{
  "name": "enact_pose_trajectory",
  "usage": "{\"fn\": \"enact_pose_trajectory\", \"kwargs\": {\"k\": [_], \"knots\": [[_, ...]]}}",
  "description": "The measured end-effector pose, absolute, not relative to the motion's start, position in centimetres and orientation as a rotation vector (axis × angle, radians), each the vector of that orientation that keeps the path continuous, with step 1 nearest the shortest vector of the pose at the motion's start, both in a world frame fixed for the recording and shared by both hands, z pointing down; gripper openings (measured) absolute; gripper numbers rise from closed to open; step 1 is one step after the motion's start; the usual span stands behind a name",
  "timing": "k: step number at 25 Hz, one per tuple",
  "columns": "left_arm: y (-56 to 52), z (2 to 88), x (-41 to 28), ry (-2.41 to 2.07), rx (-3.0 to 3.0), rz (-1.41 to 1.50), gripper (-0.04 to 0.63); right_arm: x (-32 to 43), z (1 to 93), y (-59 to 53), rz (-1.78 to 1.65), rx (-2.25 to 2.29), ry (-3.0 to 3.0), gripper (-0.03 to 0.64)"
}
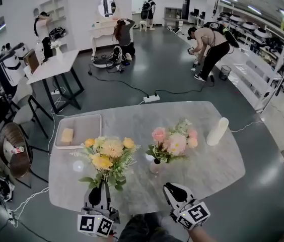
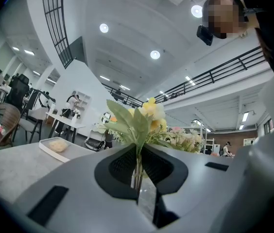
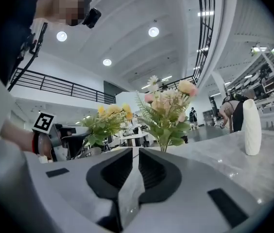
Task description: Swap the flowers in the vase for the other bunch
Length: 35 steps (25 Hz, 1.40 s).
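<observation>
A yellow flower bunch (image 1: 107, 154) stands upright over the near left of the marble table (image 1: 202, 170). My left gripper (image 1: 97, 189) is shut on its green stems (image 2: 137, 165), which run up between the jaws (image 2: 138, 178). A pink flower bunch (image 1: 174, 142) sits in a small pale vase (image 1: 155, 166) at the table's middle. My right gripper (image 1: 170, 188) is near the front edge, just in front of and to the right of that vase. Its jaws (image 3: 136, 166) are shut with nothing between them, and the pink bunch (image 3: 168, 108) stands beyond its tips. A tall white vase (image 1: 217, 131) stands at the far right.
A white tray (image 1: 92, 121) holding a yellow block (image 1: 67, 135) lies at the table's far left. A wicker chair (image 1: 12, 150) stands left of the table. Cables and a power strip (image 1: 151, 98) lie on the floor beyond it. People work further back in the room.
</observation>
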<state>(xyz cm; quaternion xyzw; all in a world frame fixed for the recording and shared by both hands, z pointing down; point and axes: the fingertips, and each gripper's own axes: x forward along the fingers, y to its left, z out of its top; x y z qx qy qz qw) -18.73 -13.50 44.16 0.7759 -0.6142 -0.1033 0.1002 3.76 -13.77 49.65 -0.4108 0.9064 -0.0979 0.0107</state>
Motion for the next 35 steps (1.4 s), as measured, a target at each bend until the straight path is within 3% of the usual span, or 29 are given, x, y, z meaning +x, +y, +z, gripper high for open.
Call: {"fn": "enact_pose_trajectory", "kwargs": {"k": [12,35], "knots": [[-10.8,41.7,-17.9,-1.812,2.301,-0.335,0.041,3.4,44.6,-10.7,-0.203,-1.194,2.865,0.04],[-4.0,43.1,-15.8,-1.753,2.276,-0.339,0.041,5.2,44.1,-4.6,-0.258,-1.225,2.836,0.038]]}}
